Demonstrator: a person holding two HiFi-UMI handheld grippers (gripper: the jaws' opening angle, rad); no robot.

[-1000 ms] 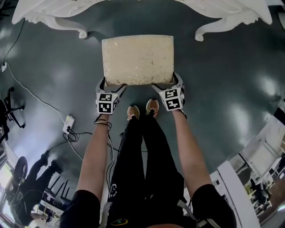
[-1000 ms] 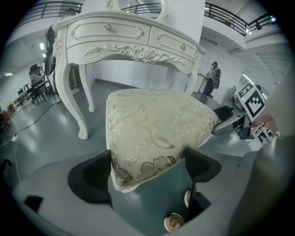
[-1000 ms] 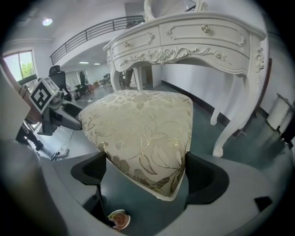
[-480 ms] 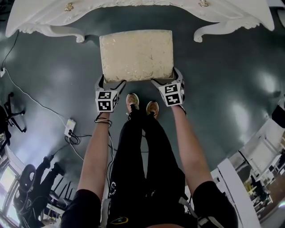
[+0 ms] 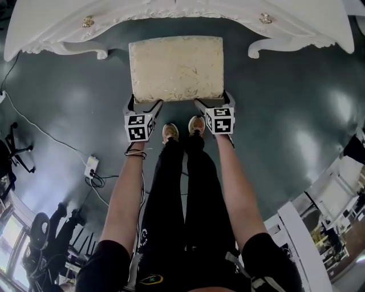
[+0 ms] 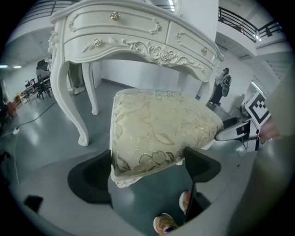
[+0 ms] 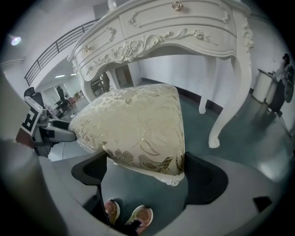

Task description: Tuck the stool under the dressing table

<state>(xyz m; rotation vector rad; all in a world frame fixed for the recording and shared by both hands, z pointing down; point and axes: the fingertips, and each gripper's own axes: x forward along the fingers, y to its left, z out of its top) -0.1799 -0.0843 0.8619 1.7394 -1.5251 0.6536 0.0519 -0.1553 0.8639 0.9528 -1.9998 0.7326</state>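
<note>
In the head view the stool, with a cream floral cushion, stands on the dark floor. Its far edge is level with the two front legs of the white dressing table. My left gripper is shut on the stool's near left corner. My right gripper is shut on the near right corner. The left gripper view has the cushion wedged between the dark jaws of that gripper, under the table's carved drawers. The right gripper view matches: cushion corner in the gripper, table above.
The table's curved legs flank the stool on each side. The person's feet stand just behind the stool. A power strip with cables lies on the floor at left. White furniture is at the lower right.
The stool and both grippers have moved forward toward the dressing table. The person's feet stepped forward too, and more of the table's front now shows.
</note>
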